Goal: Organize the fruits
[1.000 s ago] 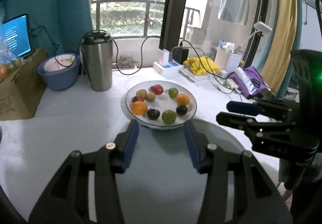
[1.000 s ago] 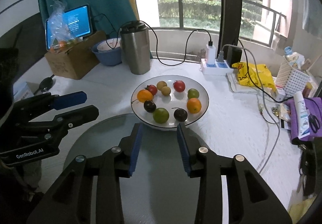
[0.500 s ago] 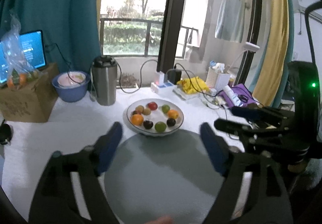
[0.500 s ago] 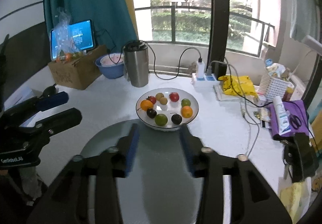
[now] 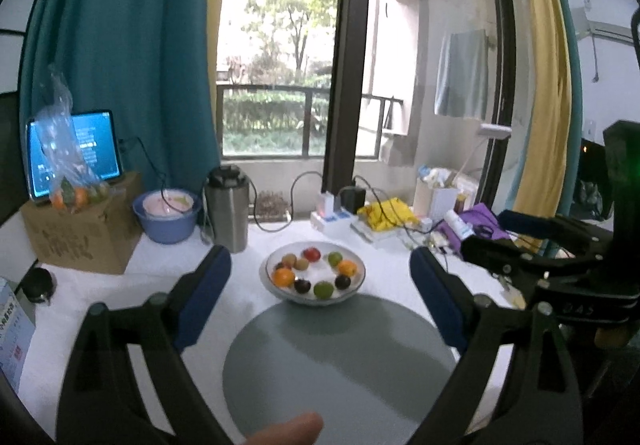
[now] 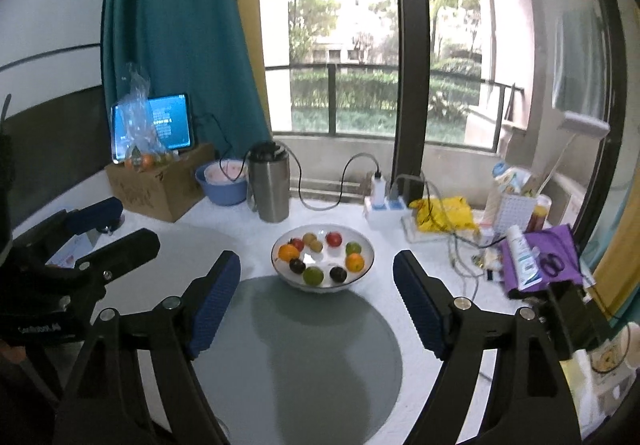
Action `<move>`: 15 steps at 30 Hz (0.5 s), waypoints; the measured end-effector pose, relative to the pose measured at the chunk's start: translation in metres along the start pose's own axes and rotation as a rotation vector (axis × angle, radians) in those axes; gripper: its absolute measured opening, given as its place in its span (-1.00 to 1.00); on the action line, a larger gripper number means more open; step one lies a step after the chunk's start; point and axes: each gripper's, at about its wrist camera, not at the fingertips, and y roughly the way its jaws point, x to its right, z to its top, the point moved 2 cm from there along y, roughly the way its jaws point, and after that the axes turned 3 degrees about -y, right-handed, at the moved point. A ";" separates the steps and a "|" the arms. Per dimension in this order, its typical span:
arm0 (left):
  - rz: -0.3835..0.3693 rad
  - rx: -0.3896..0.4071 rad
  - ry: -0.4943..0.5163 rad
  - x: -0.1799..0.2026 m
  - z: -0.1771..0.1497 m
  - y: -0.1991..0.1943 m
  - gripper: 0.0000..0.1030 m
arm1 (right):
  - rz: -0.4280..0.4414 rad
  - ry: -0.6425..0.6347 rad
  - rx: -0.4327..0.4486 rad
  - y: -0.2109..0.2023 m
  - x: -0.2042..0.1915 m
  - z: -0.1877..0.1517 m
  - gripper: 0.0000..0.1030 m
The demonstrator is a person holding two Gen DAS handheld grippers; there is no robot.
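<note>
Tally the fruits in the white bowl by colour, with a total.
In the white bowl:
Orange: 2
Green: 2
Dark purple: 2
Red: 2
Tan-brown: 2
Total: 10

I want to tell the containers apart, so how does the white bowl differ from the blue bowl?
The white bowl is shallow and wide; the blue bowl is deeper with steeper walls. The white bowl sits mid-table at the edge of the grey mat; the blue bowl stands further back between the box and the steel flask. The white bowl holds loose fruit; the blue bowl holds a pale dish. Both stand upright.
</note>
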 end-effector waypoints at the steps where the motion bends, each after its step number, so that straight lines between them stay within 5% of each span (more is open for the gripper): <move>1: 0.000 0.008 0.006 0.002 0.001 -0.003 0.79 | -0.006 0.000 0.008 -0.004 0.001 0.001 0.58; 15: 0.026 0.105 0.032 0.014 0.018 -0.034 0.79 | -0.092 -0.013 0.119 -0.058 0.007 0.013 0.58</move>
